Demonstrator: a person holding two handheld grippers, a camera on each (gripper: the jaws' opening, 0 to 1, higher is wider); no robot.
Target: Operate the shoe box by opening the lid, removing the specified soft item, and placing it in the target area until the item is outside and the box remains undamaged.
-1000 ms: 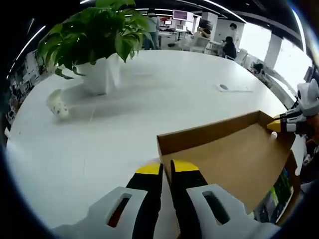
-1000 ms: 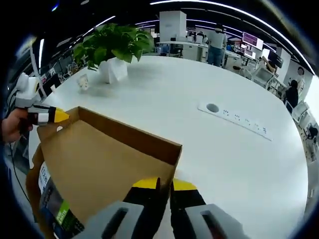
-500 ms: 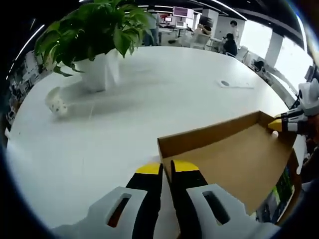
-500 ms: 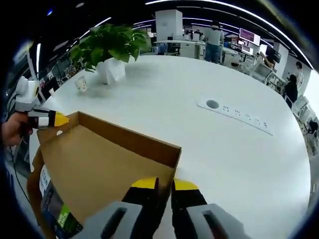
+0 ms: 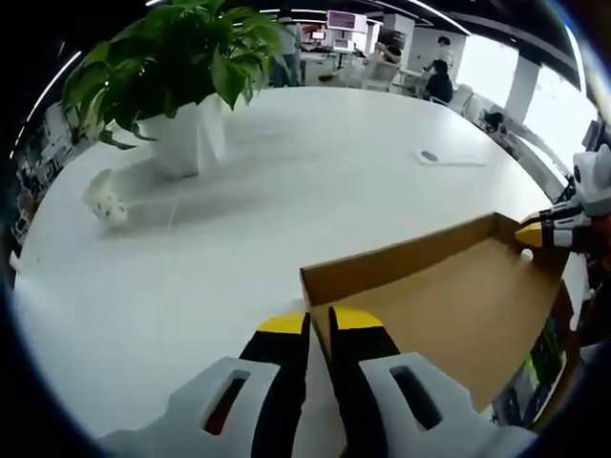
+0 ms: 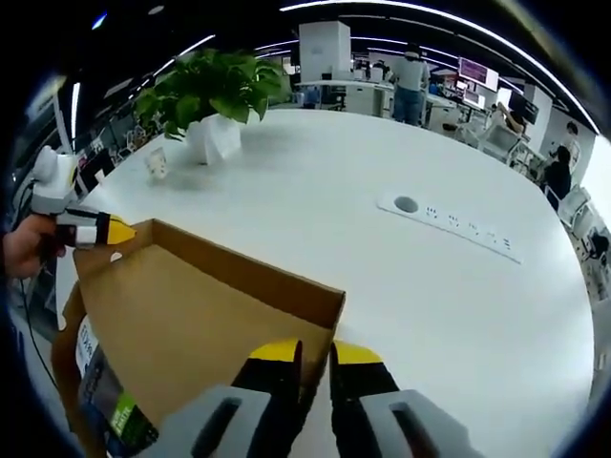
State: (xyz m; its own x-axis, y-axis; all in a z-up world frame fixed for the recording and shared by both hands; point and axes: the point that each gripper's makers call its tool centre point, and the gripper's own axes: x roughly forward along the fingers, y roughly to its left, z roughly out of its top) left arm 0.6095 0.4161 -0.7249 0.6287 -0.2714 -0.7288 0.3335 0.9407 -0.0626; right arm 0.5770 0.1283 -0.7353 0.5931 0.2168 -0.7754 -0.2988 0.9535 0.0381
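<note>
My left gripper (image 5: 319, 321) is clamped on the near corner of the brown cardboard shoe box lid (image 5: 449, 296), yellow tips together on its rim, low centre of the left gripper view. My right gripper (image 6: 314, 351) pinches the opposite corner of the lid the same way, low centre of the right gripper view. Lid is raised, lower right in the left gripper view and lower left in the right one; box interior with a green label peeks under it. Round white table (image 6: 382, 258) is free past the lid's far edge. Potted green plant in a white pot (image 5: 181, 134) upper left, white power strip (image 6: 449, 224) right of centre, both well apart from the lid. Versus a second ago: lid and grip about unchanged.
</note>
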